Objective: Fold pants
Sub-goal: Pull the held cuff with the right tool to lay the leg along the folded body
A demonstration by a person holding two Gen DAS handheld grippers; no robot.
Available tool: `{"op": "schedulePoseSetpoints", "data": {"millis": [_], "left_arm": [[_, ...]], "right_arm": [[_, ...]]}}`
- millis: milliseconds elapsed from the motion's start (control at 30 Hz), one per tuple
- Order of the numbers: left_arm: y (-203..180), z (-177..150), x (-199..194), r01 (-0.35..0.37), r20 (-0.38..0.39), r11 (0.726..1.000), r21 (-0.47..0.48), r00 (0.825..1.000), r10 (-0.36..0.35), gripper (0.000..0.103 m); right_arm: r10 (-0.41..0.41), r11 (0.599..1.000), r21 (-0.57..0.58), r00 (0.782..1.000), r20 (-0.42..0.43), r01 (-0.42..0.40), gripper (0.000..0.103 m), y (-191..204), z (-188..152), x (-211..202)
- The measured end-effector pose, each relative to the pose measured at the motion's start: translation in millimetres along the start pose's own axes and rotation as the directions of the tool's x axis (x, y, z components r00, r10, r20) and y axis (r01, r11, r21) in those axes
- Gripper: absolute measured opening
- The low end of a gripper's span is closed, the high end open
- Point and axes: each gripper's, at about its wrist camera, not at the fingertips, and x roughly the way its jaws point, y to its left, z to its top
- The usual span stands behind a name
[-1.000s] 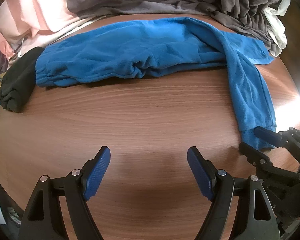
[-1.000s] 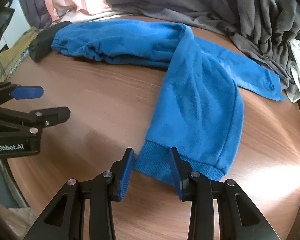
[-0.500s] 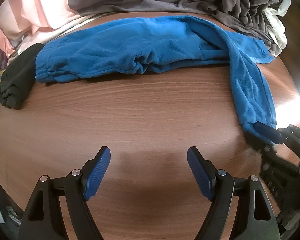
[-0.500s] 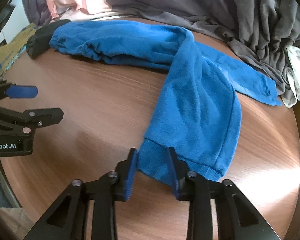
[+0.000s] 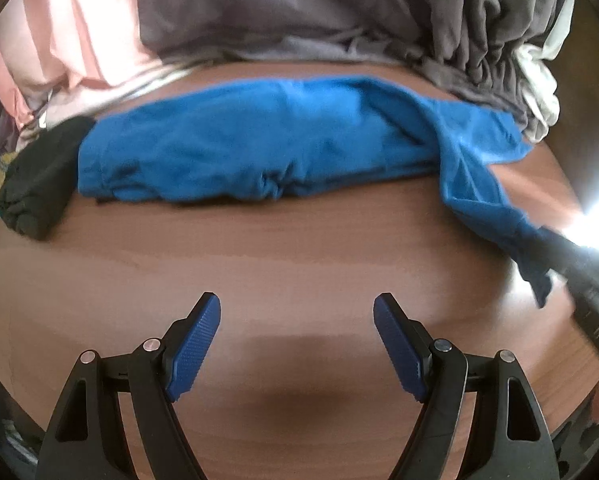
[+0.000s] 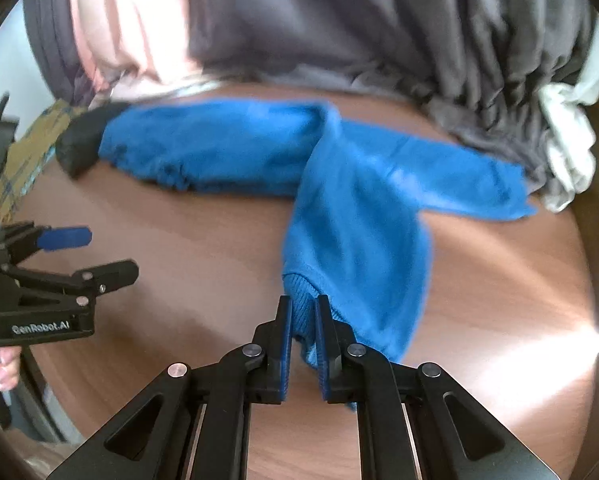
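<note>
Round brown wooden desk (image 5: pixel 259 248) under everything. Grey crumpled fabric heap (image 6: pixel 359 32) along far edge. Blue fleece pants (image 5: pixel 259 144) stretched across desk's far side, one leg pulled toward me. My right tongs (image 6: pixel 301 330) pinched onto its ribbed cuff (image 6: pixel 299 292). My left tongs (image 5: pixel 297 340) spread wide, holding nothing.

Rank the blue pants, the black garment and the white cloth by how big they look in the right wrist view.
1. blue pants, by far the largest.
2. and 3. white cloth and black garment look about alike; both are partly hidden, so I won't rank them.
</note>
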Motion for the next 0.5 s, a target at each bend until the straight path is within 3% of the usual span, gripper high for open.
{"op": "schedulePoseSetpoints", "data": {"millis": [267,500], "left_arm": [[-15.9,32.4,-8.5,-0.001,0.074,1.0,0.029,0.997,-0.001,0.079],[-38.8,51.3,-3.5,-0.013,0.095,0.998,0.056,0.995,0.008,0.079]], "right_arm": [[-0.117,0.992,0.061,0.985,0.128,0.11,0.011,-52.1,52.4,-33.1],[-0.207,0.975,0.11,0.966,0.156,0.191,0.011,-104.3,88.5,-28.5]]}}
